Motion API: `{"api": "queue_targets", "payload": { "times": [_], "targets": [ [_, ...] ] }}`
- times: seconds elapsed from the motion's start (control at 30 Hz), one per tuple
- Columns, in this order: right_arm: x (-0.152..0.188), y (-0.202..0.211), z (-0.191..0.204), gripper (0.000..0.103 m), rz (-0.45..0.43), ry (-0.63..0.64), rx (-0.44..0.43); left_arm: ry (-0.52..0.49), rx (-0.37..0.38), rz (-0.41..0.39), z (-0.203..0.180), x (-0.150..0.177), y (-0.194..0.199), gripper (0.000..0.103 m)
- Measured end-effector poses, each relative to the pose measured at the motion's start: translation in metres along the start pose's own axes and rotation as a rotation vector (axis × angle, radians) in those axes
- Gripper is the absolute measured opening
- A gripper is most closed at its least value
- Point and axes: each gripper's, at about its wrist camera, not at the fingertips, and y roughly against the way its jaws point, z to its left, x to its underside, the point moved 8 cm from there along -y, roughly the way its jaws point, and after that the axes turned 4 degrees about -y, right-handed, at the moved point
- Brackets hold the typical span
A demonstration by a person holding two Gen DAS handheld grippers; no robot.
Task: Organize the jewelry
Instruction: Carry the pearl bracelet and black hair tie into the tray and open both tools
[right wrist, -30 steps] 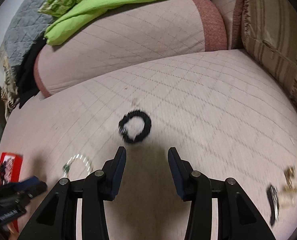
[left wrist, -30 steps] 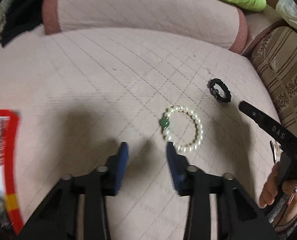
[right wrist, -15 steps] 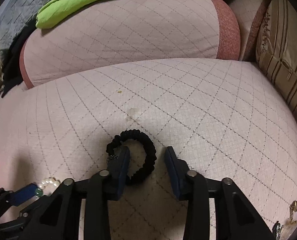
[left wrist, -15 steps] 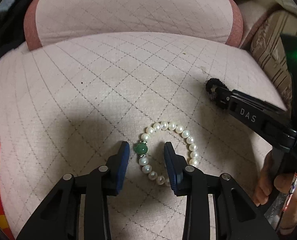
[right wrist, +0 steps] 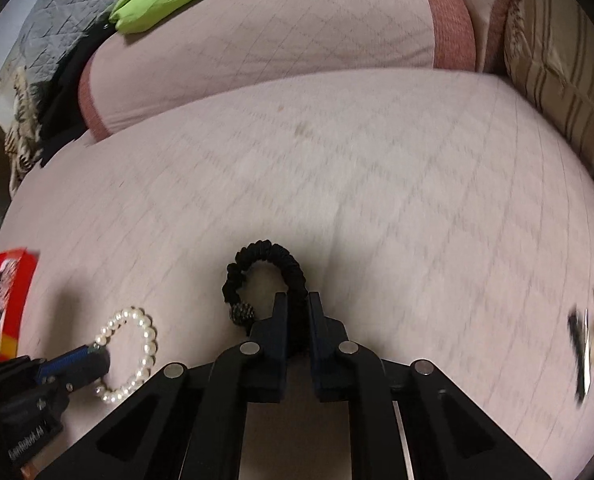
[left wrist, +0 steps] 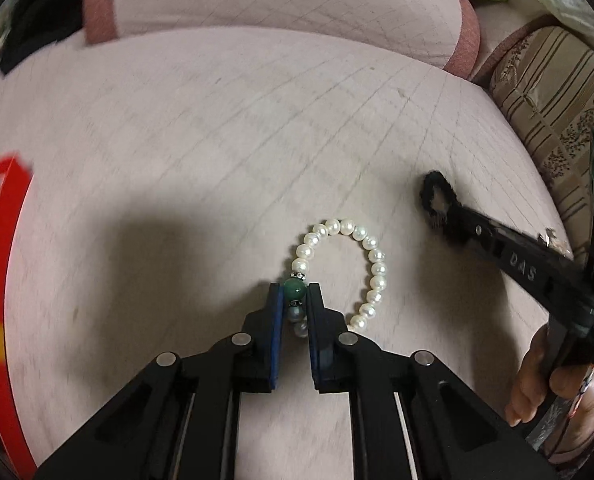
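Where both jaws stood apart a second ago, left gripper (left wrist: 295,298) now closes on pearl bracelet (left wrist: 371,264) at its green bead (left wrist: 295,289); right gripper (right wrist: 297,312) clamps black bracelet (right wrist: 273,258) — both on pink quilted cushion (right wrist: 377,184). Red box (right wrist: 15,280) at nine o'clock; small trinkets (right wrist: 593,332) at three — blurred.

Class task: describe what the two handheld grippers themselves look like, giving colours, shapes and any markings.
Left gripper and right gripper: black angular frames with silver round pins, and flat blue pads inside the fingers. White "DAS" lettering marks the right one's side; a green light glows near it.
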Motion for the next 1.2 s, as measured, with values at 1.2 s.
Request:
{"api": "queue_targets", "payload": {
  "times": [1.2],
  "targets": [
    [0.125,0.171,0.123,0.009,-0.11,0.126,-0.162,0.017,-0.089,-0.294,0.039,0.111,0.218,0.011]
  ]
}}
